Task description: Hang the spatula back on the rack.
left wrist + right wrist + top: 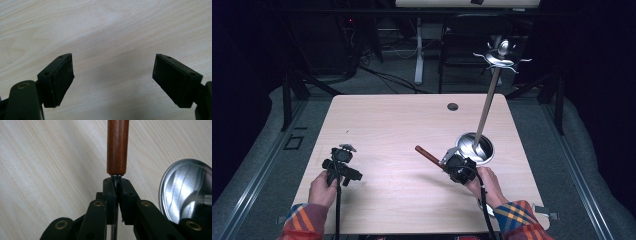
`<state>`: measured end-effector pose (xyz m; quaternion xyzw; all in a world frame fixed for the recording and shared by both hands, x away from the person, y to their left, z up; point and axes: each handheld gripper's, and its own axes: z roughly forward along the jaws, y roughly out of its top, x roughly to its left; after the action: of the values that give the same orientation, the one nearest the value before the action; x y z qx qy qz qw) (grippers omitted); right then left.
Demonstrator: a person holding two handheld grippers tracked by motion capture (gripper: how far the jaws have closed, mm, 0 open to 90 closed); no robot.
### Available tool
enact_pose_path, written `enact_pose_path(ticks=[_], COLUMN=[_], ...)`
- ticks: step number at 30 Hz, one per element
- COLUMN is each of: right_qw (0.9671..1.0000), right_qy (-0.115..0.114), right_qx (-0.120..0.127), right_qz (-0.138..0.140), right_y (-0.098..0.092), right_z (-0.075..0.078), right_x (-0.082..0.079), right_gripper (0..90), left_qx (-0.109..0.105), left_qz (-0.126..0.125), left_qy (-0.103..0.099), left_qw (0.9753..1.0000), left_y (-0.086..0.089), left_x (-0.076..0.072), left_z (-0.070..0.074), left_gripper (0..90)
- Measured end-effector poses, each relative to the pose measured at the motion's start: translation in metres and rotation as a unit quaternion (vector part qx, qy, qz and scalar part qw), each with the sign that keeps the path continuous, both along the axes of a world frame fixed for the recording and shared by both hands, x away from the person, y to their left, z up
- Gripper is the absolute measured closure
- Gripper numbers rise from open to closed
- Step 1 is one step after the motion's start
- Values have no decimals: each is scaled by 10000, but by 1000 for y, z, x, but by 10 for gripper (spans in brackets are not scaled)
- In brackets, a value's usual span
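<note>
Left gripper (343, 159): held low over the pale wooden tabletop (402, 125) near its left front; fingers (60, 80) spread wide apart, nothing between them, bare wood grain beneath.
Utensil (428, 156): reddish-brown wooden handle, metal shank; lies near the front of the tabletop, right of centre, handle pointing left and away from the person, just left of the stand's base.
Right gripper (451, 161): fingers (110, 195) clenched on the utensil's metal shank just below the wooden handle.
Metal stand (486, 107): round shiny base (185, 192) just beside the right gripper, tall pole rising to a hooked top at the right rear
</note>
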<state>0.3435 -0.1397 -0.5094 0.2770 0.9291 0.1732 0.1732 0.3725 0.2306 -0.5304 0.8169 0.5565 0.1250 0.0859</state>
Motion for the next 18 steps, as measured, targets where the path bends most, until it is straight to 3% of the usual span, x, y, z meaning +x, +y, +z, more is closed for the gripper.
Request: enact_pose_path(ticks=[4,5,18], right_qw=[10000,9997,9979], right_qy=[-58,-121,-347], right_qx=[19,175,499], right_qz=[-7,-74,-238], right_y=[-3,-5,-20], right_z=[6,10,28], right_x=[-1,-2,-3], right_gripper=[843,844,843], left_qx=[25,24,27], left_qz=[2,-6,-30], left_qy=[-29,-11,-20], left_qw=[10000,10000,10000], left_y=[-1,-1,-1], left_x=[0,0,0], left_z=[0,0,1], left_gripper=[169,169,169])
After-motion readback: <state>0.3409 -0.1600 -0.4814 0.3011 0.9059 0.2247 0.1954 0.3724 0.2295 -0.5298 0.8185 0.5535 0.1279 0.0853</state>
